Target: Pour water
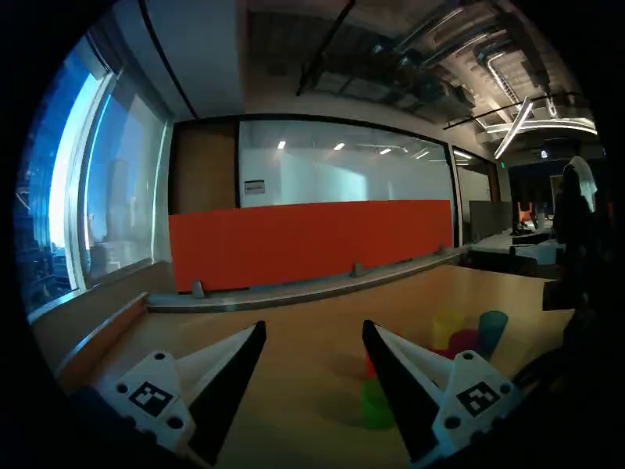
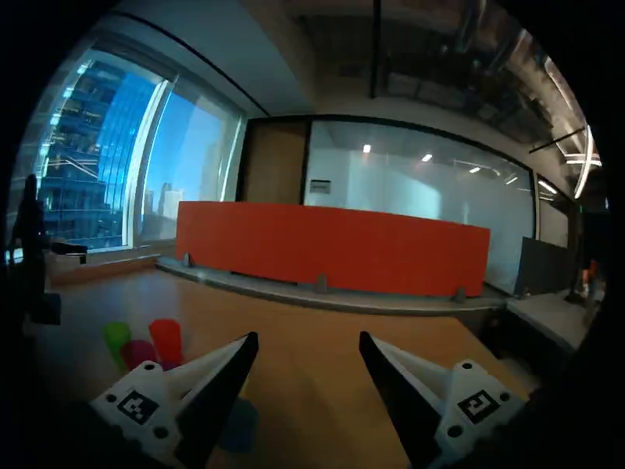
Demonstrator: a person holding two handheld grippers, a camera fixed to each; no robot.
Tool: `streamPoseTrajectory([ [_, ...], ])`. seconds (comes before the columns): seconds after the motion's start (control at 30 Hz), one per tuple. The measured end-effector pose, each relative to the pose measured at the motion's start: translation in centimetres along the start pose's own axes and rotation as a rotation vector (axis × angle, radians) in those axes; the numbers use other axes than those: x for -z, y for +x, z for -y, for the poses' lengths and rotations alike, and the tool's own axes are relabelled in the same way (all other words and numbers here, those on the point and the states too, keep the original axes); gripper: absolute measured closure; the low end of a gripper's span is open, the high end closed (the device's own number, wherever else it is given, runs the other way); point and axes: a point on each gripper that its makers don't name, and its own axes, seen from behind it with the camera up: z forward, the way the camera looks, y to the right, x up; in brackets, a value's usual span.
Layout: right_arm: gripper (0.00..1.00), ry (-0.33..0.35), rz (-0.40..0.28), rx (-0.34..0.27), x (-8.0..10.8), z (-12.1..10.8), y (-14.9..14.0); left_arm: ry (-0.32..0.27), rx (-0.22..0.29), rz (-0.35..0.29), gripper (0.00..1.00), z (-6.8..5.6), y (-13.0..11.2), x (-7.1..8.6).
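Observation:
In the left gripper view my left gripper (image 1: 314, 336) is open above the wooden table (image 1: 312, 313), nothing between its fingers. Small plastic cups stand ahead to the right: a green cup (image 1: 376, 403) close by, a red cup (image 1: 369, 364) partly hidden behind the right finger, then a yellow cup (image 1: 448, 327), a magenta cup (image 1: 464, 341) and a teal cup (image 1: 492, 327). In the right gripper view my right gripper (image 2: 307, 345) is open and empty. To its left stand a green cup (image 2: 117, 338), a magenta cup (image 2: 139, 352) and a red cup (image 2: 166, 338); a blue cup (image 2: 238, 424) sits behind the left finger.
An orange partition (image 1: 312, 238) runs along the table's far edge on a grey rail (image 1: 312, 288). Large windows (image 1: 86, 203) lie to the left. A dark stand (image 2: 31, 250) rises at the table's left edge in the right gripper view. Desks and a dark shape (image 1: 574, 227) stand at the right.

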Motion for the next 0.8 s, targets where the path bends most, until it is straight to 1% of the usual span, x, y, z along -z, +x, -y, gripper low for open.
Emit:
streamPoseTrajectory([
  [0.17, 0.00, -0.060, -0.058, -0.019, -0.3, -0.5, 1.2, 0.060, 0.024, -0.037, 0.09, 1.1, 0.5, -0.1],
  [0.3, 0.00, -0.108, -0.084, -0.015, -0.5, -1.0, 1.5, 0.103, 0.035, -0.045, 0.08, 2.1, 0.5, -0.2],
  [0.37, 0.00, -0.135, -0.092, -0.013, -0.5, -1.4, 1.8, 0.122, 0.037, -0.046, 0.08, 2.4, 0.5, -0.2],
  [0.47, 0.00, -0.159, -0.104, -0.018, -0.6, -1.8, 2.0, 0.138, 0.036, -0.049, 0.09, 2.6, 0.4, -0.4],
  [0.67, 0.00, -0.183, -0.103, -0.048, -0.9, -2.5, 1.6, 0.168, 0.032, -0.055, 0.09, 3.1, 0.4, -0.7],
  [0.8, 0.00, -0.178, -0.103, -0.058, -1.0, -2.4, 1.6, 0.185, 0.029, -0.058, 0.08, 3.3, 0.2, -0.8],
])
